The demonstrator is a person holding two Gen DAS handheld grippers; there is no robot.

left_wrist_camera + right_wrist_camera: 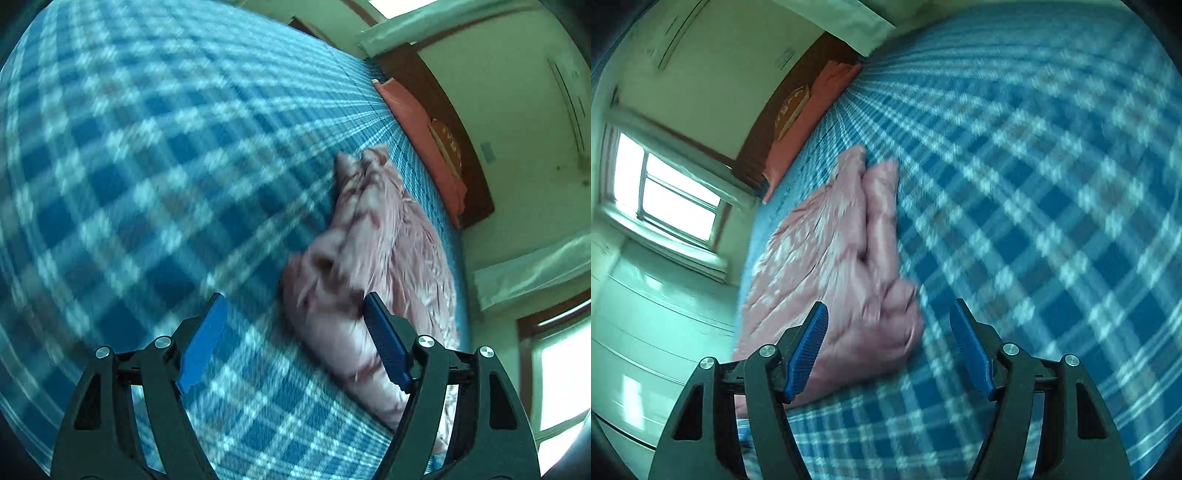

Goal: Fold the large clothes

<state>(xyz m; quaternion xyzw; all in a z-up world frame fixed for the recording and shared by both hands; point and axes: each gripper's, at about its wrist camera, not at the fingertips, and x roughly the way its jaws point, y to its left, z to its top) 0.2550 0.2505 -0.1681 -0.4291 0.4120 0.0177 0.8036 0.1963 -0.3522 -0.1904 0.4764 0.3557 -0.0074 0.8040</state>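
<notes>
A blue plaid bedsheet (pixel 147 184), salmon pillow (pixel 424 147), wooden headboard (pixel 454 122) and window (pixel 665 192).

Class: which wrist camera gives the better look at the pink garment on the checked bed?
The right wrist view: the pink garment lies long and mostly unblocked, though blurred. In the left wrist view the garment is also bunched on the bedsheet, but one blue finger covers part of it.

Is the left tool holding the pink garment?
No. The left tool stands open with only plaid bedsheet between its fingers; the pink garment lies beside it.
</notes>
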